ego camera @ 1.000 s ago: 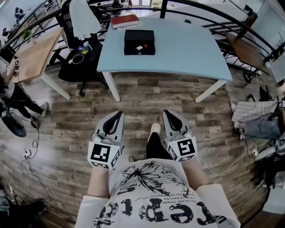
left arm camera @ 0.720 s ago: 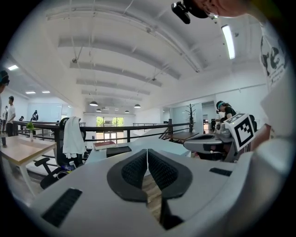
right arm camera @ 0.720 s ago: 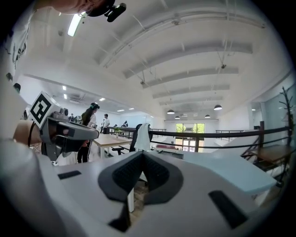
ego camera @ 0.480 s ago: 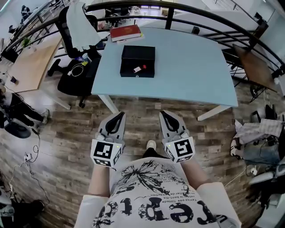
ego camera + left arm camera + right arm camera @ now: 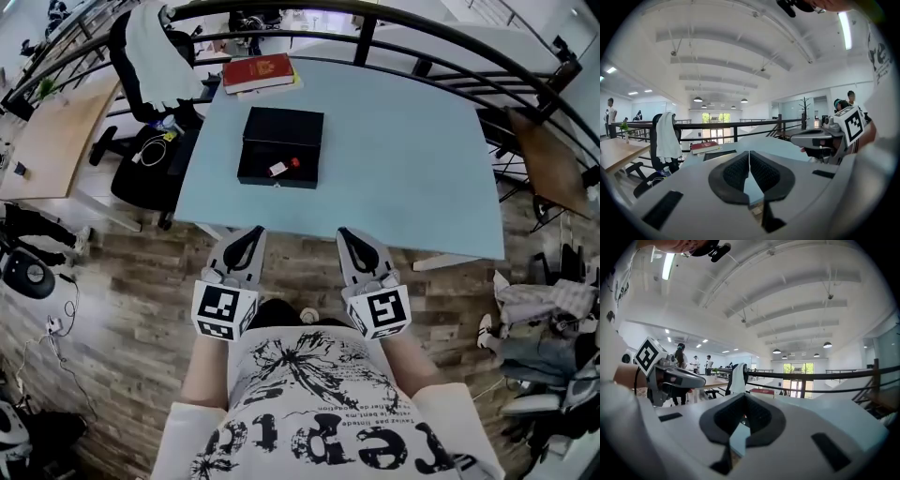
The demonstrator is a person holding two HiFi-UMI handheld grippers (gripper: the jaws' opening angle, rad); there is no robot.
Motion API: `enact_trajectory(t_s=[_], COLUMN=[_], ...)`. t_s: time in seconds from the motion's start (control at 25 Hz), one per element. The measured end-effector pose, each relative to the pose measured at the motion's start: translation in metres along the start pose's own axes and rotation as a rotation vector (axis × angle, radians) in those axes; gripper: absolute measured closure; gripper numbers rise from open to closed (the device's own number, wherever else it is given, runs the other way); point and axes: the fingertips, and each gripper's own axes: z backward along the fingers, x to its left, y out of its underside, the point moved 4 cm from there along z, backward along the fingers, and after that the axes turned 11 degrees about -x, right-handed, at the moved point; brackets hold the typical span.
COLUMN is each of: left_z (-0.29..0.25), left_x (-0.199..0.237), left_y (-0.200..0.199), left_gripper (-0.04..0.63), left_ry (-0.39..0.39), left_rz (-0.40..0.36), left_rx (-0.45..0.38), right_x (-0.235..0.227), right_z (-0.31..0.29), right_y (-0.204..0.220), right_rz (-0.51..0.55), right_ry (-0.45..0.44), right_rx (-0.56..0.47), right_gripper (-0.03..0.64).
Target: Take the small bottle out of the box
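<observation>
Small bottle [image 5: 284, 168], pale with a red end, lies on its side inside the black box [image 5: 281, 127], close to the box's near wall. The box sits on the left part of the pale blue desk [image 5: 412, 159], and a red book [image 5: 260, 71] lies just beyond it at the far edge. Both grippers are at the desk's near edge, well apart from the box. The left gripper [image 5: 250, 236] and the right gripper [image 5: 349, 236] each have their jaws pressed together, with nothing between them.
</observation>
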Motion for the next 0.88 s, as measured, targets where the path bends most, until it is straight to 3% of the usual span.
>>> enact_trajectory(t_s=[0.44,0.88], left_z=[-0.115,-0.225], left_x=[0.064,0.123], left_y=[0.040,0.121], left_gripper=[0.574,0.563], left_ry=[0.053,0.274], left_rz=[-0.009,-0.002], left_rx=[0.119,0.481], right_x=[-0.062,-0.105], right_z=[-0.085,-0.178], right_y=[0.037,0.070], right_rz=[-0.030,-0.083], right_ry=[0.062,0.147], right_rx=[0.057,0.110], right_gripper=[0.606,0.606])
